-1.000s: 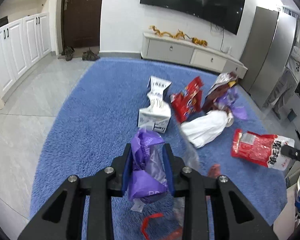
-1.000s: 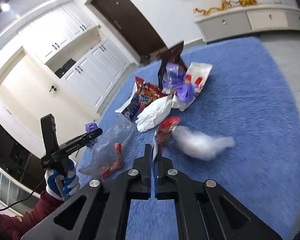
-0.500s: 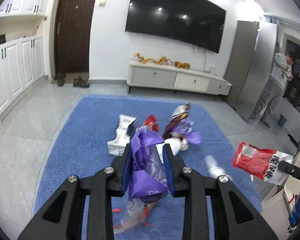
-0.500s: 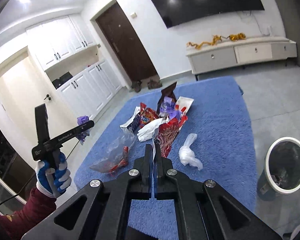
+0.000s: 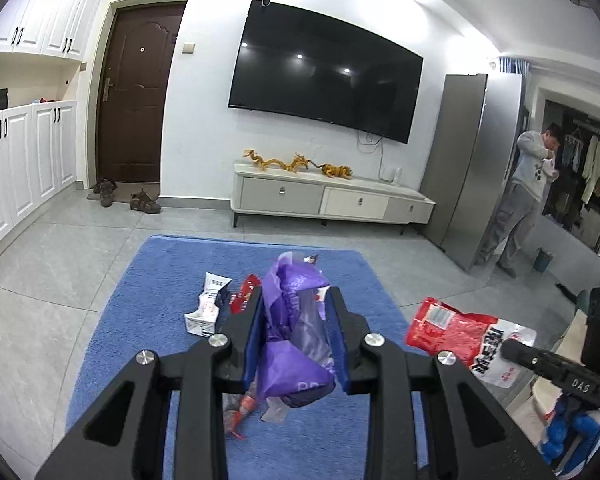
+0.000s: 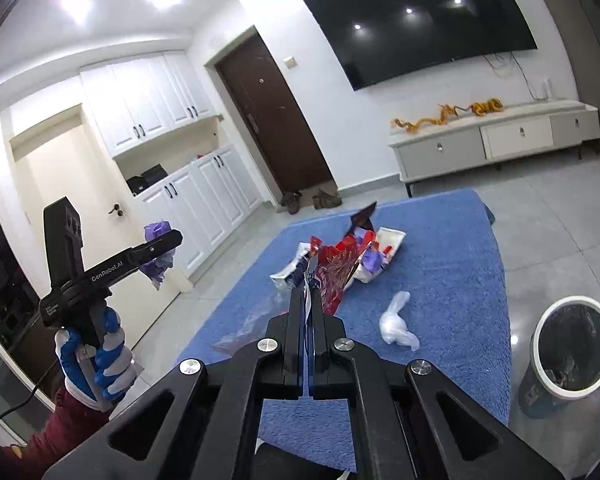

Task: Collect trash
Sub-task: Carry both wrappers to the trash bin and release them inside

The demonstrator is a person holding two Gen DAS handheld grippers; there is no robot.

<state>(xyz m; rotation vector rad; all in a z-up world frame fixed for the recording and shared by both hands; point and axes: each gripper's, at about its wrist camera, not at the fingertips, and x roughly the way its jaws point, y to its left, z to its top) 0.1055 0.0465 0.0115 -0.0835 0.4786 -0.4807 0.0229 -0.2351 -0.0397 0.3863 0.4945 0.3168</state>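
Note:
My left gripper (image 5: 296, 300) is shut on a crumpled purple wrapper (image 5: 292, 332), held high above the blue rug (image 5: 140, 320); it also shows in the right wrist view (image 6: 160, 248). My right gripper (image 6: 309, 276) is shut on the edge of a red snack bag (image 6: 334, 276), which also shows in the left wrist view (image 5: 464, 332). More trash lies on the rug: a white carton (image 5: 208, 308), a pile of wrappers (image 6: 372, 252), a white plastic bag (image 6: 396, 322) and a clear bag with red scraps (image 5: 240, 408).
A white-rimmed trash bin (image 6: 572, 348) stands on the tile floor right of the rug. A TV console (image 5: 328, 200) lines the far wall, white cabinets (image 5: 24, 168) the left. A person (image 5: 524, 196) stands at the far right by a grey cabinet.
Both grippers have risen well above the rug with their loads still gripped. The views tilted up, so the trash pile now looks smaller and farther below.

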